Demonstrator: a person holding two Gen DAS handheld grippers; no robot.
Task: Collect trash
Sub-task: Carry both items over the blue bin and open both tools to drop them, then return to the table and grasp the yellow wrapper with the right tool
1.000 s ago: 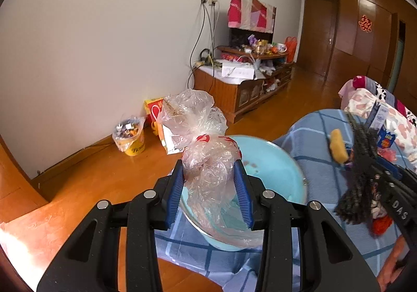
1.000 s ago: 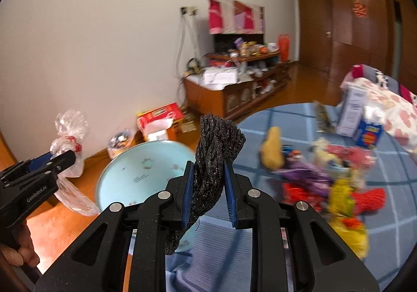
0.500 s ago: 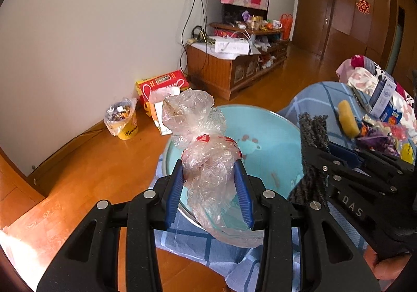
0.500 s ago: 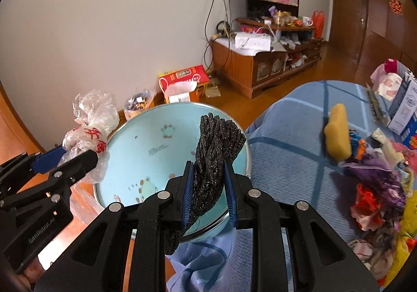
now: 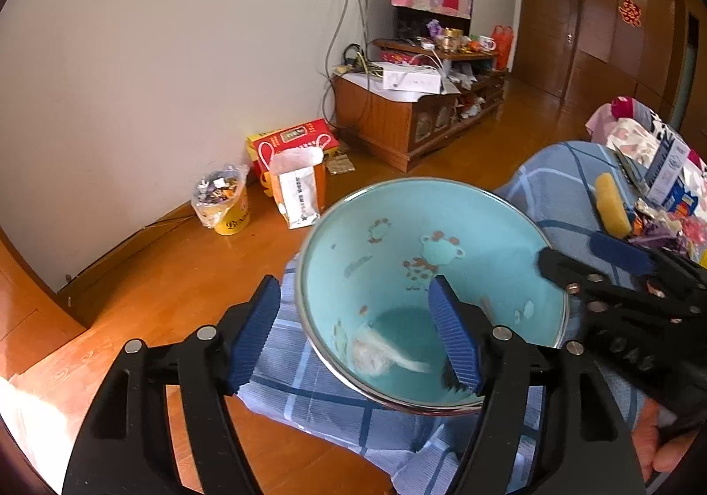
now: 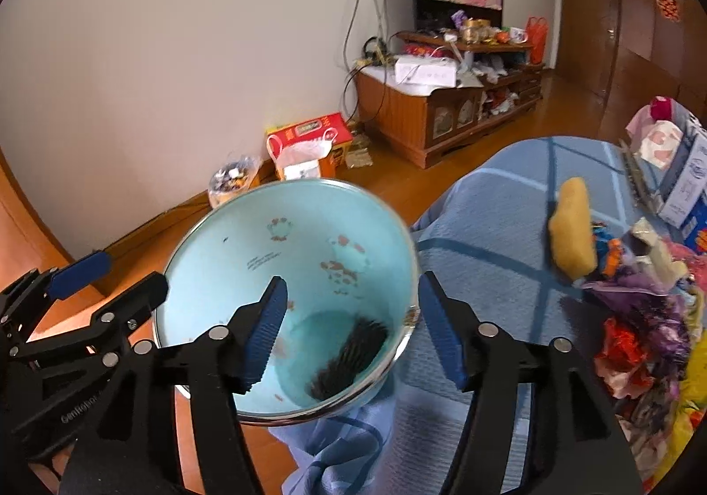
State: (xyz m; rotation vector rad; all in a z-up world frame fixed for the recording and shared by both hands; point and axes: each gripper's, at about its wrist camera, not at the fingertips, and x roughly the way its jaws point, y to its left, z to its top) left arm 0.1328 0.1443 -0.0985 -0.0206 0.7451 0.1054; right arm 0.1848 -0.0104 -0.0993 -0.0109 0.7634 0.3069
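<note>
A light blue basin (image 5: 442,230) (image 6: 247,238) stands at the edge of a table with a blue checked cloth (image 5: 552,185) (image 6: 486,221). A clear plastic bag (image 5: 375,356) lies crumpled in its bottom, and a black woven piece (image 6: 349,356) lies there too. My left gripper (image 5: 355,336) is open and empty above the basin's near rim. My right gripper (image 6: 351,333) is open and empty over the basin. Each gripper shows in the other's view, the right one (image 5: 618,274) and the left one (image 6: 84,287).
A heap of coloured wrappers (image 6: 640,318) and a yellow sponge (image 6: 572,230) lie on the cloth to the right, with cartons (image 6: 689,185) behind. On the wooden floor stand a lined yellow bin (image 5: 223,203), a red box (image 5: 291,141) and a low cabinet (image 5: 415,110).
Both grippers opened. The plastic bag dropped from the left one and the black woven piece from the right one into the basin. Both grippers moved closer over it.
</note>
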